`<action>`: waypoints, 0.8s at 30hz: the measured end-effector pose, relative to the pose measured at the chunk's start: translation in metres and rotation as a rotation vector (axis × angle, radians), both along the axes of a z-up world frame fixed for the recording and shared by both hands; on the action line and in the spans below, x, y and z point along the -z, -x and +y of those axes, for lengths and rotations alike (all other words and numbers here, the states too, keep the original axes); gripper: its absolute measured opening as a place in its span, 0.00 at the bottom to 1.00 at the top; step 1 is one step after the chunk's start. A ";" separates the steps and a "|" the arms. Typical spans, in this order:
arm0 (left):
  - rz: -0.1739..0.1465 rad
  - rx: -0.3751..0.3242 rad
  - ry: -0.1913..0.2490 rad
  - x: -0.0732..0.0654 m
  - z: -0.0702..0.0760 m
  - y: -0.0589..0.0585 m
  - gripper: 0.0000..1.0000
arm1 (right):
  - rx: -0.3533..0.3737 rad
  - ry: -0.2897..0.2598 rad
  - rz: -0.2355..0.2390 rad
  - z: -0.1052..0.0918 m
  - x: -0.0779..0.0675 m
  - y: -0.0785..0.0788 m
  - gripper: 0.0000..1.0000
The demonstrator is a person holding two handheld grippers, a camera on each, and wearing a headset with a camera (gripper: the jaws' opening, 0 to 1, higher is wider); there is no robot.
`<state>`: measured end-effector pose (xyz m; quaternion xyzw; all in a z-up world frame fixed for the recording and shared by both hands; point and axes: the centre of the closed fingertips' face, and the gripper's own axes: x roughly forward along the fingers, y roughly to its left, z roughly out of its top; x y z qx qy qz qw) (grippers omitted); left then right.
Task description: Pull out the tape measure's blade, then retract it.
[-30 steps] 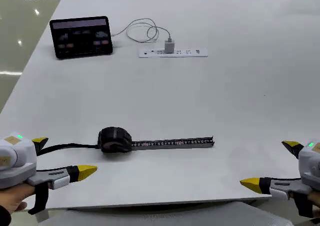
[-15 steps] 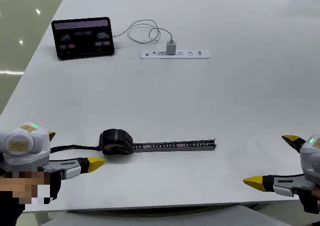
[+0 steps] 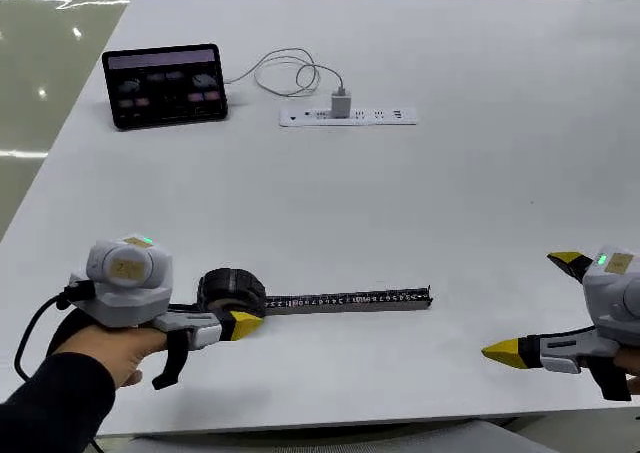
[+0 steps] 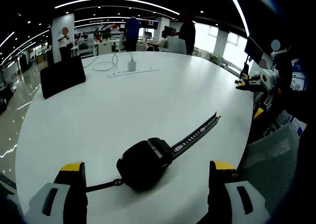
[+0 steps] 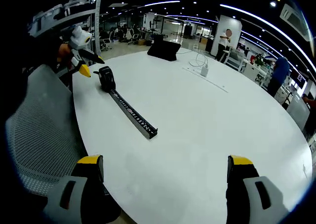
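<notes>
Premises: open-plan office. A long white table (image 3: pixel 450 223) spans the head view. At upper left a dark tablet (image 3: pixel 165 83) stands propped. Beside it lies a white power strip (image 3: pixel 348 117) with a charger (image 3: pixel 341 101) plugged in and a looped cable (image 3: pixel 285 68). A glossy pale floor (image 3: pixel 40 63) reflects lights at the far left edge. At the top of the left gripper view are curved ceiling light strips (image 4: pixel 113 0), with people (image 4: pixel 132 31) standing among further desks (detail too small to report). At the left of the right gripper view is a grey mesh chair back (image 5: pixel 34 135).
</notes>
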<state>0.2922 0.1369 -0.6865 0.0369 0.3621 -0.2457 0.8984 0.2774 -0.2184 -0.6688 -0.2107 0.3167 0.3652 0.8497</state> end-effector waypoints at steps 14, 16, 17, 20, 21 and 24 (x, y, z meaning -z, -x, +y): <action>-0.020 -0.149 0.056 0.013 -0.005 -0.023 0.98 | -0.075 0.034 0.020 0.017 0.003 -0.011 0.99; -0.033 -0.203 0.063 0.017 -0.002 -0.026 0.97 | -0.086 0.040 0.028 0.019 0.006 -0.013 0.98; -0.071 -0.249 0.037 0.014 0.005 -0.030 0.98 | -0.091 0.043 0.030 0.020 0.007 -0.013 0.98; -0.087 -0.280 0.026 0.013 0.011 -0.033 0.98 | -0.124 0.058 0.042 0.026 0.013 -0.015 0.97; -0.086 -0.290 0.035 0.013 0.012 -0.034 0.98 | -0.129 0.061 0.043 0.027 0.013 -0.016 0.97; -0.089 -0.327 0.064 0.015 0.015 -0.033 0.98 | -0.170 0.078 0.056 0.032 0.021 -0.021 0.95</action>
